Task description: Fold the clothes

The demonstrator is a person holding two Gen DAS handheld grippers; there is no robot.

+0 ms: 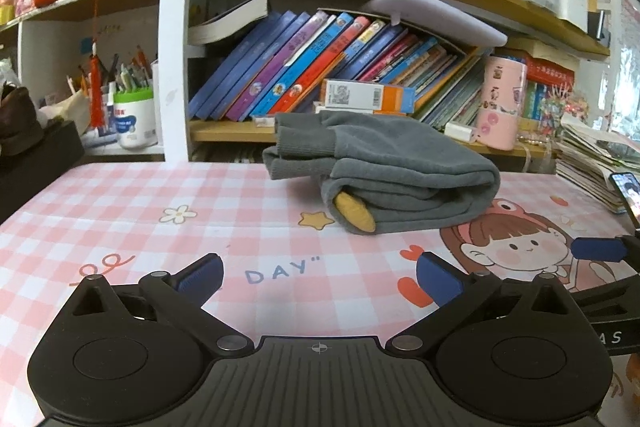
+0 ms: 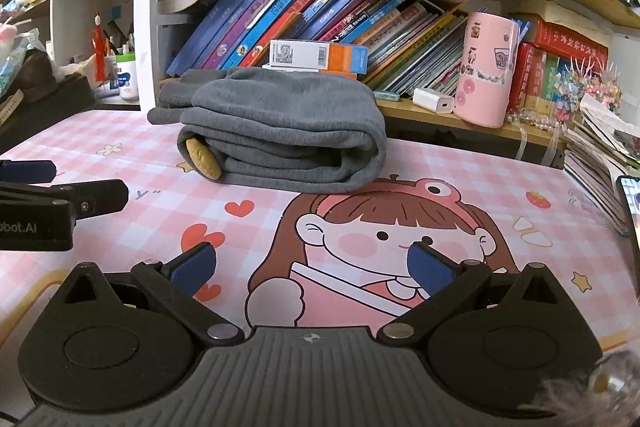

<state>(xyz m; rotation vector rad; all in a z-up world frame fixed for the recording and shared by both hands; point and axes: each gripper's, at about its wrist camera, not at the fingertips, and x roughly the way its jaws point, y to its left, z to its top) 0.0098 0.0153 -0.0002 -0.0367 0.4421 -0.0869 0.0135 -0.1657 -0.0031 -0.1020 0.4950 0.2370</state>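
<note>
On the tabletop (image 1: 120,203) cover I read "DAY" followed by a closing quote mark (image 1: 278,271). From the right wrist view, the side of the left hand-held gripper (image 2: 28,171) shows "bot.AI" (image 2: 20,227). From the left wrist view, the right hand-held gripper's (image 1: 598,250) body shows "AS" (image 1: 611,338). The book spines are too small for me to read.

Soft matt grey knit garment (image 1: 384,171) on glossy smooth printed table mat (image 1: 120,211)

A home study: crammed bookshelves (image 1: 320,67), pen pots (image 1: 134,119), cartoon desk mat (image 2: 400,227).
</note>
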